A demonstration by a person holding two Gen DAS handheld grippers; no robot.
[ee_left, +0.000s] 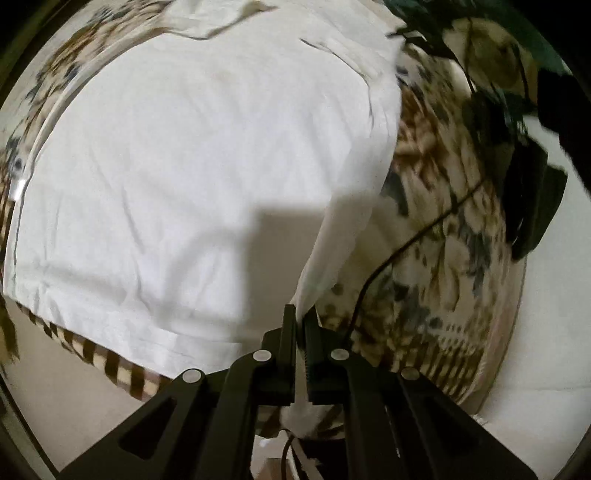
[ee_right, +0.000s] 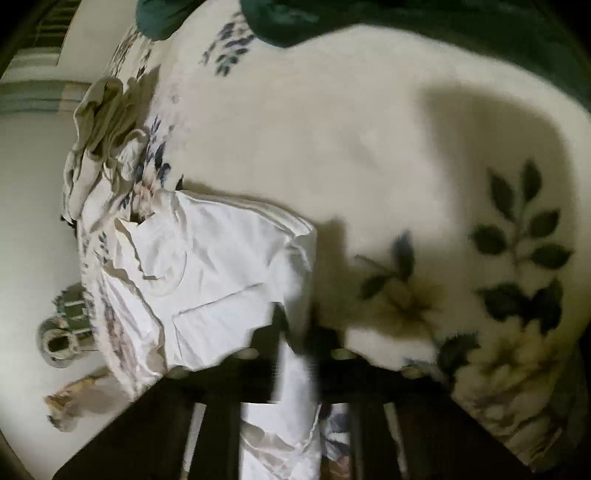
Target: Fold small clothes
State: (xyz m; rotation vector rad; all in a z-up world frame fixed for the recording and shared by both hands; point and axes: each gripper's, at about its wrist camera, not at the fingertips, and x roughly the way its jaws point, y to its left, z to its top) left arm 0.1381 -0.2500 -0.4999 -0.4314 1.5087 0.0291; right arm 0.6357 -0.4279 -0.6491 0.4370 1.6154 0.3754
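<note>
A white garment lies spread on a floral blanket. My left gripper is shut on its lifted right edge, and the cloth rises in a taut fold to the jaws. In the right wrist view the same white garment lies rumpled with a sleeve and neckline showing. My right gripper is shut on a strip of it that runs down between the blurred fingers.
A black cable and a dark device lie on the blanket to the right. A crumpled beige cloth sits beyond the garment. Dark green fabric lies at the far edge. Small items lie on the floor.
</note>
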